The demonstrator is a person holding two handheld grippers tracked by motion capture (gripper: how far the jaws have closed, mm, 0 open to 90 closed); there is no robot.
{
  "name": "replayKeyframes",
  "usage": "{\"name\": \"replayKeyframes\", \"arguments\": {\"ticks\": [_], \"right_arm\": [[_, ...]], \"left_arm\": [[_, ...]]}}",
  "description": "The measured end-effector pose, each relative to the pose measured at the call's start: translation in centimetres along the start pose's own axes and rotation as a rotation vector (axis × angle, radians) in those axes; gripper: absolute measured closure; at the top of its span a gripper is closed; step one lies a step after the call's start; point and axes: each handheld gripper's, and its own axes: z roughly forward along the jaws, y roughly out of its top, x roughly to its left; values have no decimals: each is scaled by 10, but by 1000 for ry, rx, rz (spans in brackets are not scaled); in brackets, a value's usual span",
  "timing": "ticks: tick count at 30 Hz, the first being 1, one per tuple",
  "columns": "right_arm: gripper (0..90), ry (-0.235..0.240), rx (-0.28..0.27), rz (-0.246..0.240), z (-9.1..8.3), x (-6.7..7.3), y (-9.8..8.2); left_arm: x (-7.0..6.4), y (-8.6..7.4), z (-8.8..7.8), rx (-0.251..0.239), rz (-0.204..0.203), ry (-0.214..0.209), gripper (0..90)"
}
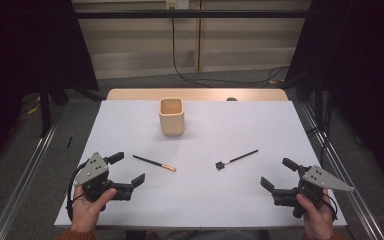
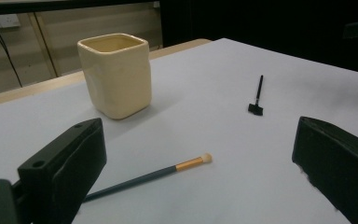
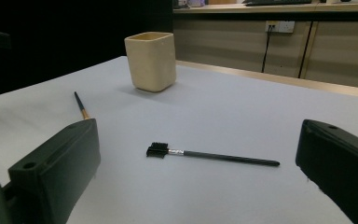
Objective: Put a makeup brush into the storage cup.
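A cream square cup [image 1: 172, 116] stands upright at the back middle of the white table [image 1: 200, 200]. In front of it to the left lies a thin dark brush with a gold ferrule and pale tip [image 1: 154, 163]. A short black comb-headed brush [image 1: 235, 159] lies to the right of it. My left gripper [image 1: 127, 169] rests at the front left, open, nothing between its jaws. At the front right my right gripper [image 1: 279, 174] is open and empty too. The left gripper view has the cup [image 2: 116, 74], the gold-ferruled brush [image 2: 149, 176] and the black brush [image 2: 258, 96]. The right gripper view has the black brush [image 3: 209, 155] close ahead.
A wooden strip [image 1: 197, 94] runs along the table's far edge. Metal rails [image 1: 25, 172] flank both sides of the table. A black cable [image 1: 190, 75] trails on the floor behind. Dark curtains hang at the left and right.
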Motion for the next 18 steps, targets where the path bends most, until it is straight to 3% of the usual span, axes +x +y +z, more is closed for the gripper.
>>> {"name": "replayKeyframes", "arguments": {"ticks": [9, 11, 13, 18], "right_arm": [[0, 10, 6, -11, 0, 0, 0], [0, 14, 4, -7, 1, 0, 0], [0, 23, 5, 1, 2, 0, -1], [0, 26, 7, 0, 2, 1, -1]], "left_arm": [[11, 8, 13, 31, 16, -16, 30], [14, 10, 15, 46, -3, 7, 30], [18, 15, 21, 33, -16, 1, 30], [19, 25, 31, 46, 18, -8, 30]]}}
